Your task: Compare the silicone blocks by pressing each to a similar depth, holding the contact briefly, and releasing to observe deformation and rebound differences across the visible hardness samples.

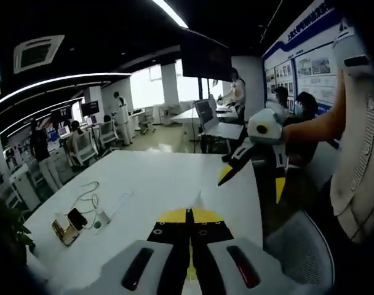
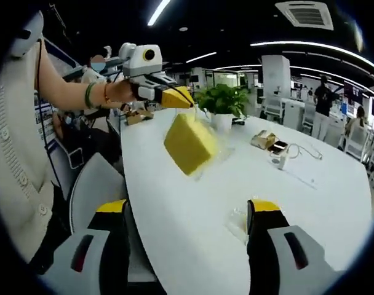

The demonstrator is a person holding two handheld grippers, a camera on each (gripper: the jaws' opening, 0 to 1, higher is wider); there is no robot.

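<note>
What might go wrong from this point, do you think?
The yellow silicone block seems to hang over the white table by its clear wrap, pinched in the left gripper; it may slip and drop. The right gripper, jaws wide open, might push the dangling block aside instead of compressing it.

Glossy white table (image 2: 310,203), matt yellow block (image 2: 188,143)

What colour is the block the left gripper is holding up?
Yellow: the block shows best in the right gripper view, under the left gripper.
</note>
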